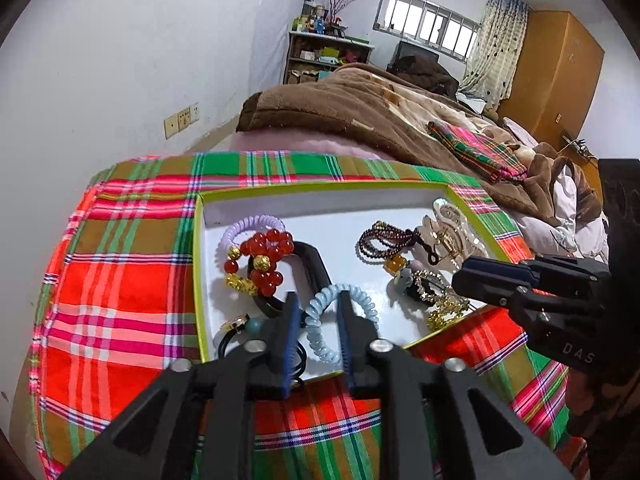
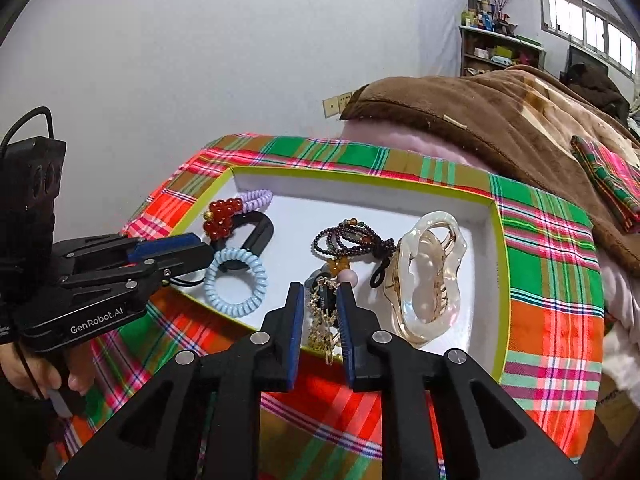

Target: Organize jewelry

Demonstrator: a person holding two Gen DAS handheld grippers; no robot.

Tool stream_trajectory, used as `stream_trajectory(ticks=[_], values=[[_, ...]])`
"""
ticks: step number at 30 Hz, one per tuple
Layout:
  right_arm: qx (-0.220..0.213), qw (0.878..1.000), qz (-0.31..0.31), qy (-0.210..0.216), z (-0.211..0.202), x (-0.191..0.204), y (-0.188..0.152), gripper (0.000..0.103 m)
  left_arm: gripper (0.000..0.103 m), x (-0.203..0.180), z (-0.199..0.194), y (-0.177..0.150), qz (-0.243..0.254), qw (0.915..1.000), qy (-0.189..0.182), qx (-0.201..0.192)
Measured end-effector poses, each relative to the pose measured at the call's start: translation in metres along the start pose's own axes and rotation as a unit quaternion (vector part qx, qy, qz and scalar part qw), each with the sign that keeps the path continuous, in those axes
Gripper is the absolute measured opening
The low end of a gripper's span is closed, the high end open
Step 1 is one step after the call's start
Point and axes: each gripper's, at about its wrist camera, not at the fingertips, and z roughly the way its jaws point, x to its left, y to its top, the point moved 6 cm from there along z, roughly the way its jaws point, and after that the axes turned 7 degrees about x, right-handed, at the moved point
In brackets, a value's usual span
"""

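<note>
A white tray with a lime rim (image 1: 320, 190) (image 2: 360, 182) lies on a plaid cloth. My left gripper (image 1: 318, 296) (image 2: 204, 250) is open over the tray's near edge, and a light blue coil hair tie (image 1: 362, 308) (image 2: 236, 284) lies flat between and under its fingers, not pinched. My right gripper (image 2: 320, 286) (image 1: 460, 276) is open too, with a gold chain (image 2: 322, 320) lying loose between its pads and trailing over the rim. Also in the tray are a red bead bracelet (image 1: 264, 256), a purple coil tie (image 1: 248, 226), dark bead strands (image 2: 348, 240) and a pearly hair claw (image 2: 428, 276).
The plaid cloth (image 1: 120, 280) covers a bed's end beside a white wall on the left. A brown blanket (image 1: 340, 108) and a folded plaid cloth (image 1: 476, 148) lie beyond the tray. A hand (image 2: 24, 372) holds the left gripper's handle. A black U-shaped clip (image 1: 314, 258) lies under the red beads.
</note>
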Motion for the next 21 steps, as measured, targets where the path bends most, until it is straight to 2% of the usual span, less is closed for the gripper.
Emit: stream_trajectory(ticks=[2,7,9,11,21], values=[[-0.006,1.0,0.0,-0.002,-0.006,0.003,-0.002,0.028,0.033,-0.001,-0.005,0.0,0.0,1.0,0.004,-0.004],[-0.019,1.0,0.001,-0.008,-0.027,0.01,-0.01,0.028,0.035,-0.003,-0.022,-0.005,-0.007,0.9998,0.012,-0.014],[-0.021,1.0,0.002,-0.007,-0.035,0.013,-0.015,0.028,0.044,-0.005,-0.03,-0.009,-0.011,0.9996,0.019,-0.018],[-0.023,1.0,0.001,-0.012,-0.043,0.016,-0.021,0.028,0.047,-0.006,-0.039,-0.014,-0.015,0.9994,0.021,-0.024],[-0.042,0.998,-0.001,-0.045,-0.09,0.031,-0.06,0.029,0.048,-0.015,-0.073,-0.053,-0.036,0.9975,0.054,-0.029]])
